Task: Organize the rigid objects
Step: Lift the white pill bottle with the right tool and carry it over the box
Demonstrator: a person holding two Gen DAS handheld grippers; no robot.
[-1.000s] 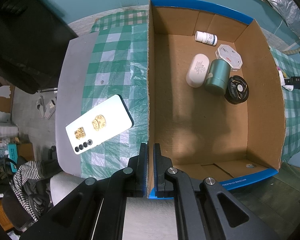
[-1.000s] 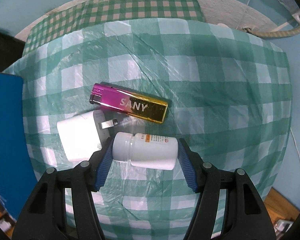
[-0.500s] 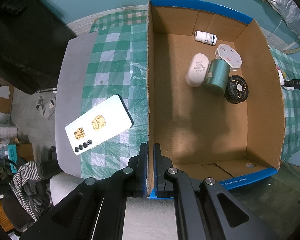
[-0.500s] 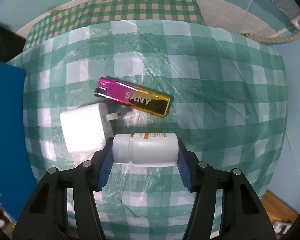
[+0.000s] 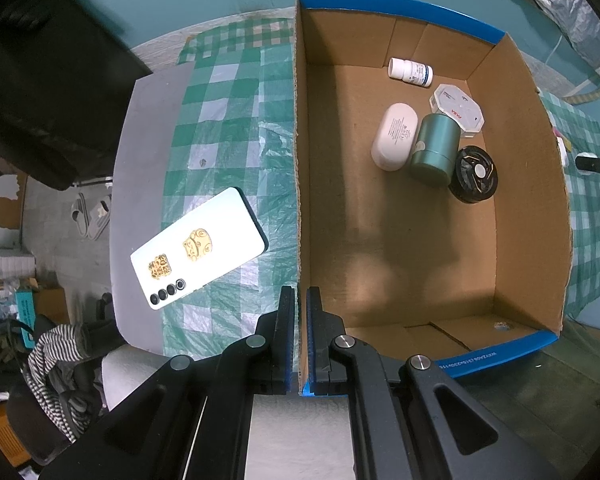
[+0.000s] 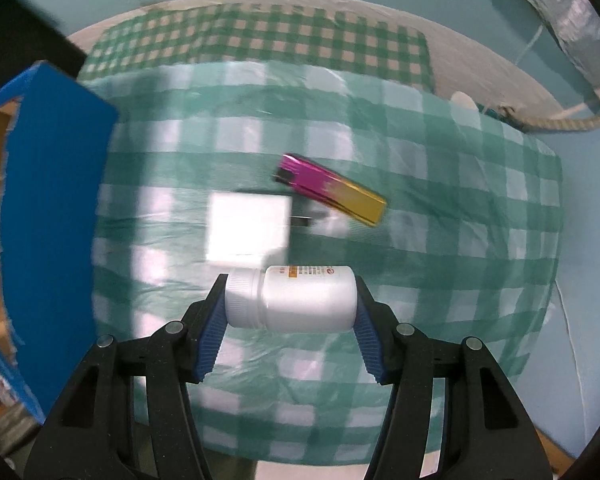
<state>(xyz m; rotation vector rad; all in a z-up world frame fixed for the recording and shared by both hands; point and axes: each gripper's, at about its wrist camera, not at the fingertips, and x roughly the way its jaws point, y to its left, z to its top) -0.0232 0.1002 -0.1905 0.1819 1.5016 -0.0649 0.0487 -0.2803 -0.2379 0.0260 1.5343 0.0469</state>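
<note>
My right gripper (image 6: 290, 300) is shut on a white pill bottle (image 6: 296, 298), held sideways above the checked cloth. Below it lie a white charger plug (image 6: 248, 226) and a pink-and-gold lighter (image 6: 332, 189). My left gripper (image 5: 298, 320) is shut on the near left wall of the open cardboard box (image 5: 300, 184). Inside the box lie a small white bottle (image 5: 410, 71), a white oval case (image 5: 394, 136), a green tin (image 5: 436, 148), a white octagonal box (image 5: 458, 109) and a black round object (image 5: 474, 174).
A white phone (image 5: 198, 254) lies face down on the cloth to the left of the box. The box's blue outer wall (image 6: 48, 216) stands at the left of the right wrist view. A rope (image 6: 560, 122) lies past the table's far right edge.
My right gripper closed on the pill bottle and lifted it away from the cloth, moving up and toward the box. The charger and lighter stayed down. My left gripper has not moved.
</note>
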